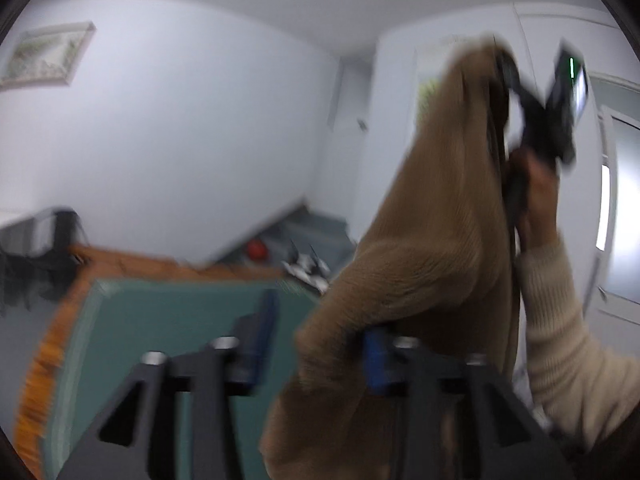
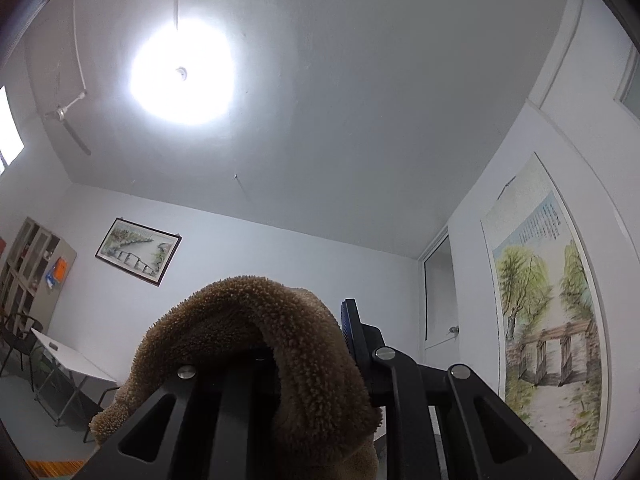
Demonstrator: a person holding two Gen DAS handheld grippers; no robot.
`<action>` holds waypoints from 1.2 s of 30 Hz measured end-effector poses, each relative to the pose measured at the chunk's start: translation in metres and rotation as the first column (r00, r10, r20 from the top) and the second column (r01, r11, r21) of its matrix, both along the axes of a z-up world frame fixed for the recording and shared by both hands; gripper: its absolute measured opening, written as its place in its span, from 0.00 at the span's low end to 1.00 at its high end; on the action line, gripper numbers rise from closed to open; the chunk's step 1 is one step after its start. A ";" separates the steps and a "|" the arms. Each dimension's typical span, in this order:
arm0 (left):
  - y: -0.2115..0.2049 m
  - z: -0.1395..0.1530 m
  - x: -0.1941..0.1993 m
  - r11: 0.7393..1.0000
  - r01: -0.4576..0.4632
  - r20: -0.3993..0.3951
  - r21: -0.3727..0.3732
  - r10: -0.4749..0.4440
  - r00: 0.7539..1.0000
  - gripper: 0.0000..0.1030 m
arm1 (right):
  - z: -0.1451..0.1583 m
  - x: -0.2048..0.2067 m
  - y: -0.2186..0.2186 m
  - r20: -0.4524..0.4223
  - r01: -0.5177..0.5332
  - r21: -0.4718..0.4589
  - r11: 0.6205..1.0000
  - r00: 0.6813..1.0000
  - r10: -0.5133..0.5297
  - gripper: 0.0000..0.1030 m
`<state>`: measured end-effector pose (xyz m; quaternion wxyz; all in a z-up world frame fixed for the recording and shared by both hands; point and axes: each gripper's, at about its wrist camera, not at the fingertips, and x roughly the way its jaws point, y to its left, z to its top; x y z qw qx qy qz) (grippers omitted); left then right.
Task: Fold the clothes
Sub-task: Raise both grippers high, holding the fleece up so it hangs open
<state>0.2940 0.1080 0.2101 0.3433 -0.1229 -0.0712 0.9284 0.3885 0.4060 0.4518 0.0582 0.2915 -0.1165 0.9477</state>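
Note:
A tan knitted garment (image 1: 424,264) hangs in the air on the right of the blurred left wrist view. Its top is held by my right gripper (image 1: 506,72), raised high, with a hand in a cream sleeve (image 1: 560,304) below it. My left gripper (image 1: 320,344) is open, its blue-padded fingers (image 1: 264,332) wide apart; a fold of the garment drapes over the right finger. In the right wrist view my right gripper (image 2: 316,344) points at the ceiling and is shut on the fuzzy brown garment (image 2: 280,344), which bulges over the left finger.
A green mat on an orange-edged wooden table (image 1: 132,336) lies below the left gripper. Small objects, one red (image 1: 256,250), lie on the floor beyond. A dark chair (image 1: 36,264) stands at left. Pictures hang on the walls (image 2: 138,256); a white folding table (image 2: 76,360) stands at lower left.

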 end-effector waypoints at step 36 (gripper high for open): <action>-0.057 0.216 0.097 0.862 -0.395 -0.467 0.318 0.505 0.726 0.13 | -0.029 0.041 0.090 -0.032 0.076 -0.078 0.994 0.996 -0.078 0.19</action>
